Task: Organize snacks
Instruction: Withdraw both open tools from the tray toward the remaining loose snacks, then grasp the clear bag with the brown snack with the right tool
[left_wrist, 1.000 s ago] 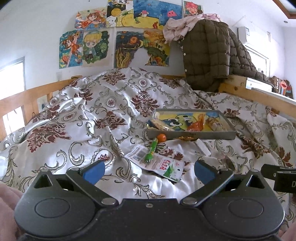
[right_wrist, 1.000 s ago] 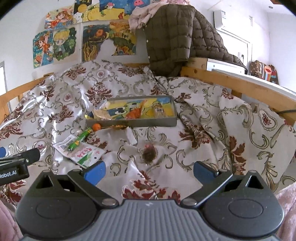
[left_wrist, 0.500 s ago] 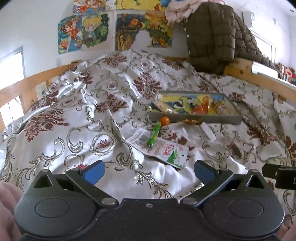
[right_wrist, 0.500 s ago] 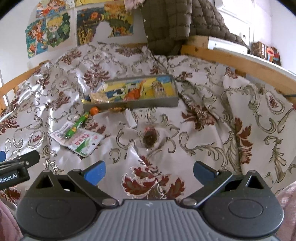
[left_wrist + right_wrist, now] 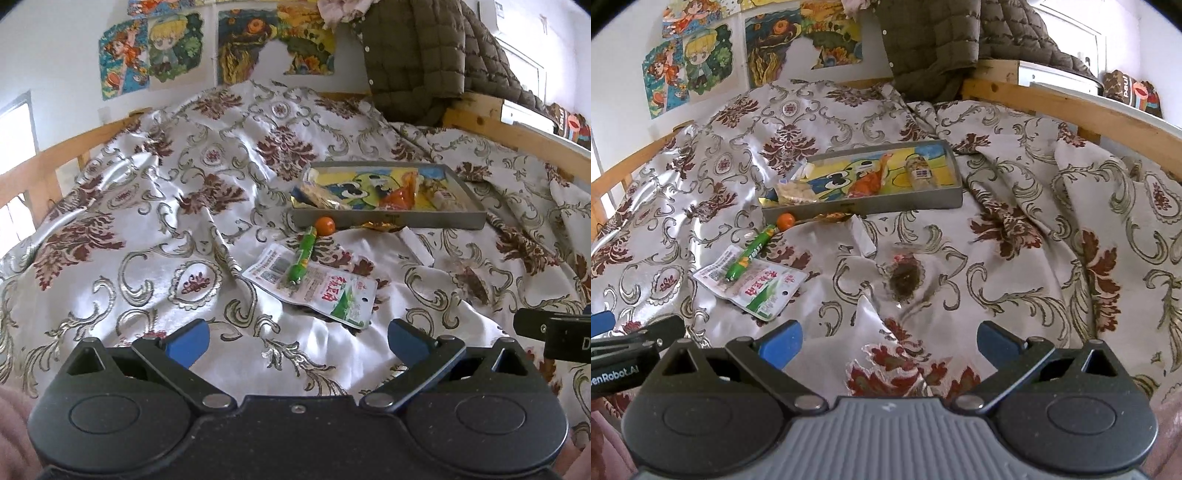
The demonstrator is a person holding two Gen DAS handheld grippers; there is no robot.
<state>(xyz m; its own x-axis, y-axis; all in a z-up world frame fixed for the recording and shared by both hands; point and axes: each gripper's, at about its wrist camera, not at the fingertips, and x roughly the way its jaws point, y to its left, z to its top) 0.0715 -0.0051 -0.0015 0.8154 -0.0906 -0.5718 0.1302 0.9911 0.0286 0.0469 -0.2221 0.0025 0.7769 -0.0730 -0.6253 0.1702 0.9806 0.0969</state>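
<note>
Left gripper (image 5: 297,341) low over bedspread (image 5: 147,221), jaws wide, holding nothing. White snack pouch (image 5: 314,286) at 12 o'clock just ahead of it, green stick snack (image 5: 302,258) lying across pouch. Orange ball (image 5: 325,224) at 12 o'clock beyond, touching front wall of grey tray (image 5: 388,221). Several snacks in tray. Right gripper (image 5: 888,341) jaws wide, holding nothing; dark clear-wrapped snack (image 5: 905,277) at 12 o'clock, white packet (image 5: 862,240) beyond it, near tray.
</note>
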